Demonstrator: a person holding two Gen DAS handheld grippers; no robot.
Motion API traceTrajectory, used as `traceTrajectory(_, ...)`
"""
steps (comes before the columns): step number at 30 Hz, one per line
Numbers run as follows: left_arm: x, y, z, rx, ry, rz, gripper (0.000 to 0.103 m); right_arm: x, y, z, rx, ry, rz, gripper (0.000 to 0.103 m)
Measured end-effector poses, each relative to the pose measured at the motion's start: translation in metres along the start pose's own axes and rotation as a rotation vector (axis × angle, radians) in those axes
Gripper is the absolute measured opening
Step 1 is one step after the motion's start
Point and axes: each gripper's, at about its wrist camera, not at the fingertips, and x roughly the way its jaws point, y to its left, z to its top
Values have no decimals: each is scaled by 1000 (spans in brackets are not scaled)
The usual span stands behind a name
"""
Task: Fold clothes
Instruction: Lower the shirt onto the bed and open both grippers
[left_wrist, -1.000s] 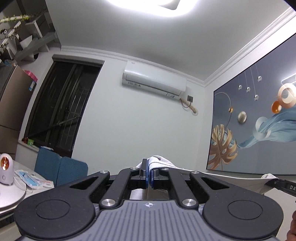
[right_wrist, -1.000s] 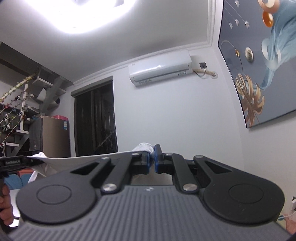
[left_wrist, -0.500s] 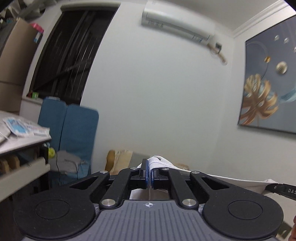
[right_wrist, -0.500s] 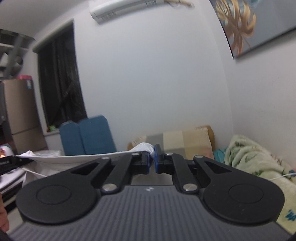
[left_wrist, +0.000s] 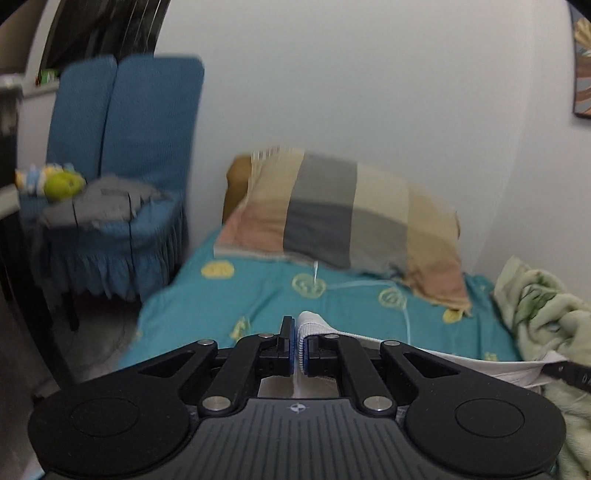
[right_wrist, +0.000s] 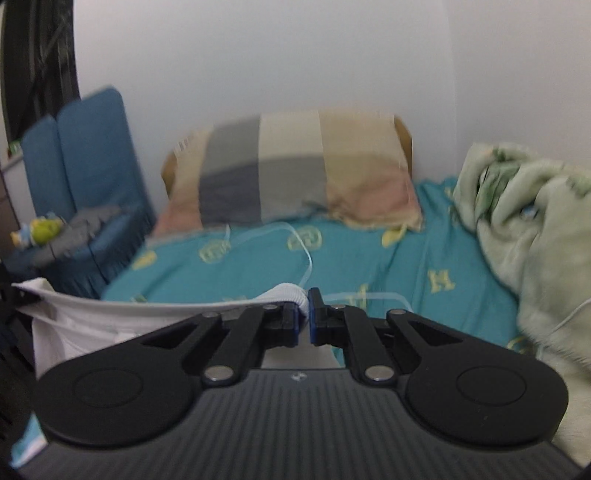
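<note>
A white garment (left_wrist: 461, 360) is stretched in the air between my two grippers, above a teal bedsheet (left_wrist: 258, 291). My left gripper (left_wrist: 299, 347) is shut on one ribbed white edge of it. The cloth runs off to the right, where the tip of the other gripper (left_wrist: 569, 373) holds it. My right gripper (right_wrist: 303, 314) is shut on the other ribbed edge. In the right wrist view the garment (right_wrist: 110, 314) spans to the left and hangs down below the taut edge. Most of the garment is hidden behind the gripper bodies.
A checked pillow (left_wrist: 343, 214) lies at the head of the bed against the white wall. A crumpled pale green blanket (right_wrist: 528, 236) fills the bed's right side. A blue chair (left_wrist: 122, 155) with grey cloth and a toy stands left. A thin white cable (right_wrist: 303, 254) lies on the sheet.
Both grippers have tipped downward with the garment still held between them. The views have swung from the ceiling and air conditioner down to the bed, pillow and blanket.
</note>
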Motion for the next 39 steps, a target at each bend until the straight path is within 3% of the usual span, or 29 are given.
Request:
traceTrajectory(7,108,16,-58,-5,121,9,8,63,-29,-33,120,121,56,10)
traceTrajectory(9,120,22,-67,-23,140,11,17,80,-38,-43,155,156,73,12)
traceTrajectory(10,120,25,-70,-24,146,19,27,89,-42,-48,172,173,81,15)
traceTrajectory(12,121,29,-73,-20,151,29,41,107,-50,-57,206,207,97,30)
traceTrajectory(13,118,31,-73,-23,147,28,51,116,-55,-62,223,225,105,33)
traceTrajectory(14,113,33,-71,-27,143,26,64,118,-57,-63,228,226,111,44)
traceTrajectory(15,113,37,-71,-41,142,22,71,116,-58,-62,227,220,117,57)
traceTrajectory(16,102,38,-66,-55,145,8,83,114,-60,-61,226,214,123,64)
traceTrajectory(17,93,40,-61,-64,152,-13,86,110,-62,-60,235,206,134,75)
traceTrajectory(19,75,43,-53,-74,168,-60,88,101,-64,-58,260,194,160,81)
traceTrajectory(23,44,48,-43,-52,197,-136,99,88,-57,-50,283,225,199,81)
traceTrajectory(26,19,45,-37,-17,172,-154,101,75,-49,-47,273,235,212,81)
traceTrajectory(33,-30,39,-32,-24,193,-238,101,32,-42,-39,289,231,259,81)
traceTrajectory(39,-98,52,-52,-114,201,-267,101,-45,-50,-53,298,223,245,81)
